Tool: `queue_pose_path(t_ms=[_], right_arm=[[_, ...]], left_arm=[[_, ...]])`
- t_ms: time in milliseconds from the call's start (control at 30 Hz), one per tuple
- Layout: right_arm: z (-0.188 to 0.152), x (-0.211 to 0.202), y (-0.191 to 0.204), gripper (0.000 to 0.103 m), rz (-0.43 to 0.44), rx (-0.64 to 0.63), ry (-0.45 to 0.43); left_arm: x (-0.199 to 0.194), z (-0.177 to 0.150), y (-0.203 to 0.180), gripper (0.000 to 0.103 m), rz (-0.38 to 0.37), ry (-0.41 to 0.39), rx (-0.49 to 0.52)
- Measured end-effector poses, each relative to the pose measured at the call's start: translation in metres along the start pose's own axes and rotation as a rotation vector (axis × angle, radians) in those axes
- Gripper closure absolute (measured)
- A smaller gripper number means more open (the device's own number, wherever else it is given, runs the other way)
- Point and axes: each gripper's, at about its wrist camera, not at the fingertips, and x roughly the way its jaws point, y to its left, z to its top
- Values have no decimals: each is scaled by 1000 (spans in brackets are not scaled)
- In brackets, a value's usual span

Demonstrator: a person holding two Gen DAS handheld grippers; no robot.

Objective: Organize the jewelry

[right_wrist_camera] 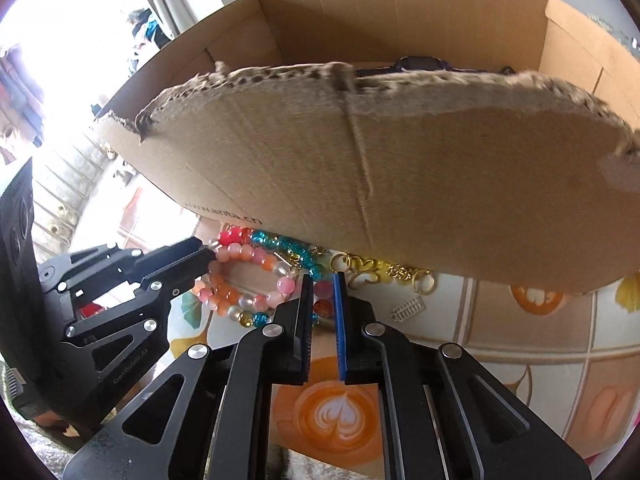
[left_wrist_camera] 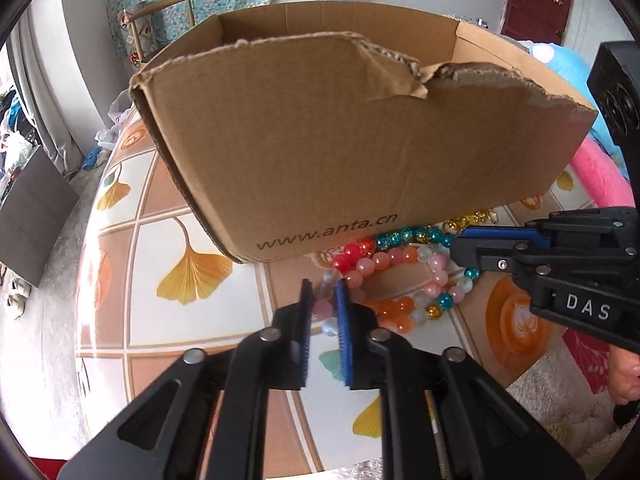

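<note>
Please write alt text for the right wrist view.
The right gripper is closed on beads of a tangle of bead bracelets lying before a torn cardboard box. The left gripper pinches the tangle's other side; gold chains lie alongside.

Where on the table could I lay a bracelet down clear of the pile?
Bare tablecloth lies left of the left gripper, along the cardboard box wall near the printed web address. Another free patch lies around the latte print under the right gripper. The bead bracelets and gold chain crowd the box foot.
</note>
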Motion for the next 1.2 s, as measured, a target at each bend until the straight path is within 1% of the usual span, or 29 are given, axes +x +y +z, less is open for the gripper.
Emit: queue_pose_path(t_ms=[100, 167, 400, 633, 833, 933, 1000, 1033, 1067, 1133, 1200], right_arm=[[-2, -2, -4, 96, 11, 13, -3], [-6, -7, -14, 96, 16, 16, -7], [-6, -22, -12, 96, 13, -1, -48], [-20, -48, -8, 96, -8, -40, -108], [-22, -76, -4, 96, -15, -68, -167], [-26, -92, -1, 96, -4, -85, -200], [-28, -108, 3, 96, -2, -110, -236], [-27, -114, 8, 96, -3, -126, -253], [-16, -114, 17, 96, 0, -135, -265], [-11, -130, 24, 96, 10, -163, -307], [-5, -144, 30, 96, 9, -195, -354]], left_arm=[[0, -1, 1, 94, -15, -10, -14], [-4, -2, 3, 94, -20, -21, -19], [-21, -5, 3, 94, -19, -69, -23], [-45, -9, 4, 94, -9, -136, -24], [-66, -11, 1, 94, -10, -212, -15], [-82, -11, 0, 94, -18, -257, -13], [-99, -8, 1, 94, -28, -301, -15], [-109, -6, 3, 94, -35, -325, -17], [-116, -3, 3, 94, -43, -343, -14], [-132, 3, 4, 94, -47, -386, 0], [-149, 13, 1, 94, -40, -438, 36]])
